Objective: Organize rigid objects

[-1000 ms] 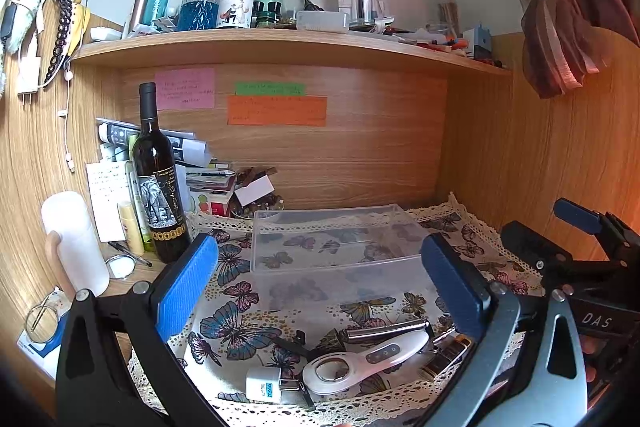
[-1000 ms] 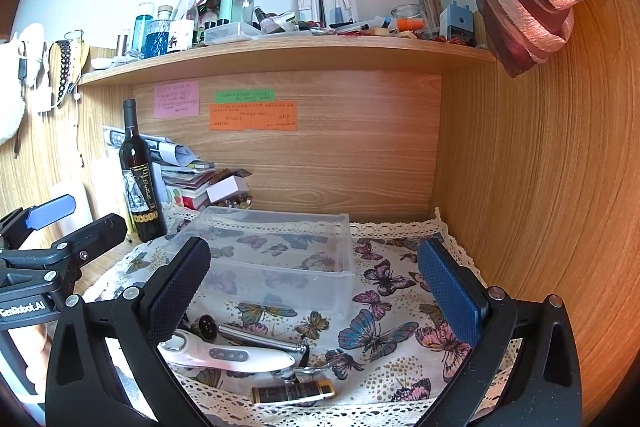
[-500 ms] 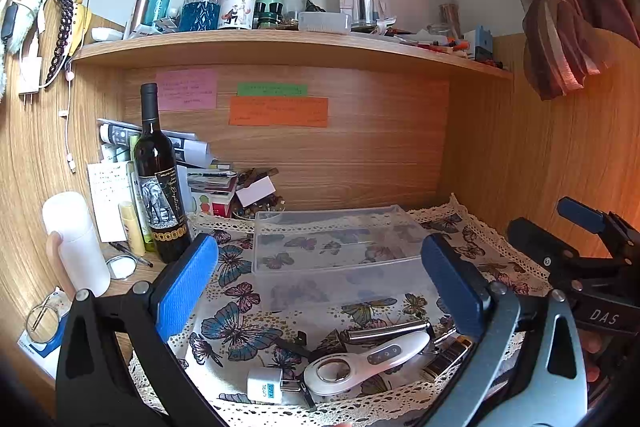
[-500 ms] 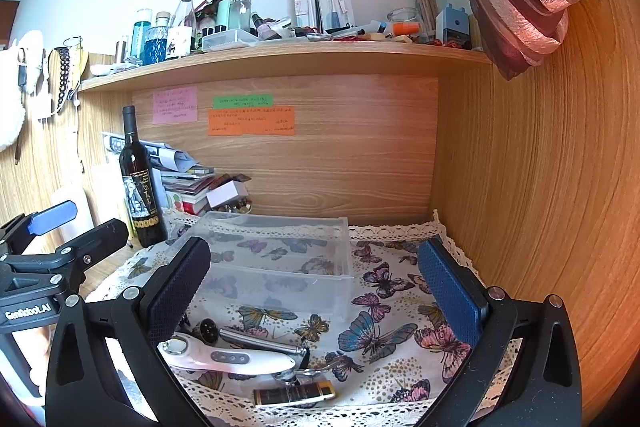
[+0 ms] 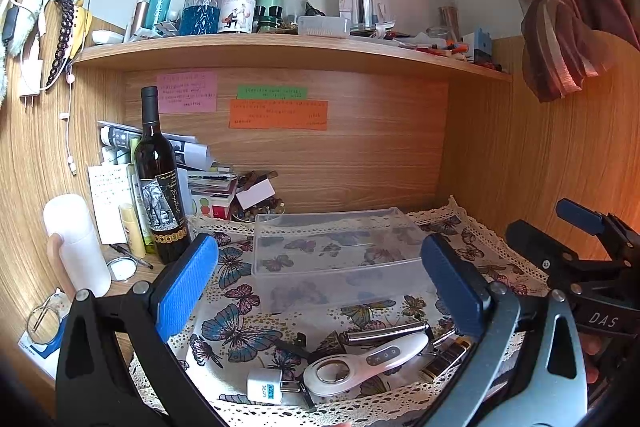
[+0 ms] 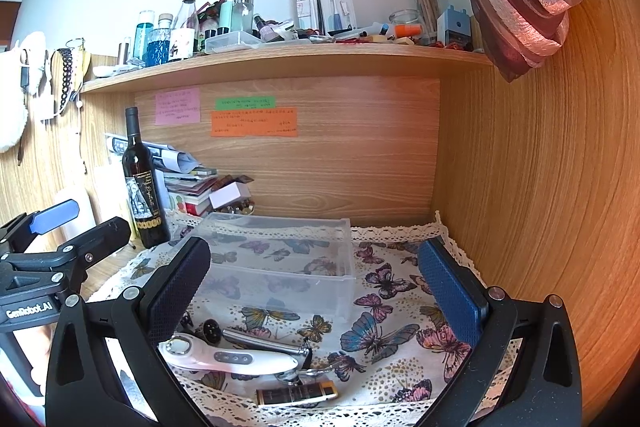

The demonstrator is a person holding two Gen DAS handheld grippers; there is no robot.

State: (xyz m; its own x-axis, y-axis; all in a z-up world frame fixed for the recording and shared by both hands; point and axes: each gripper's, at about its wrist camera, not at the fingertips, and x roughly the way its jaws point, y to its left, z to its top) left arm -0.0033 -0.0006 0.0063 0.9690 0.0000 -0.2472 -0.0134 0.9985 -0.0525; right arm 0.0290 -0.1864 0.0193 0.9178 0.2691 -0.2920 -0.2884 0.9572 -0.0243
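A clear plastic box [image 5: 340, 251] stands on the butterfly cloth; it also shows in the right wrist view [image 6: 280, 263]. In front of it lie a white handheld device [image 5: 368, 361] [image 6: 224, 357], a silver metal rod [image 5: 384, 333] [image 6: 264, 341], a white charger plug [image 5: 264, 389] and a dark gold-trimmed lighter [image 6: 296, 395] [image 5: 444, 357]. My left gripper [image 5: 320, 287] is open and empty above the small items. My right gripper [image 6: 316, 291] is open and empty, above the cloth in front of the box.
A wine bottle [image 5: 160, 187] stands at the left, with a white cylinder [image 5: 76, 243], papers and books nearby. A cluttered shelf [image 5: 280, 47] hangs overhead. Wooden walls close in the back and right side [image 6: 540, 187].
Both grippers have shifted only slightly; the scene sits a little lower in the right wrist view. Nothing on the cloth has moved.
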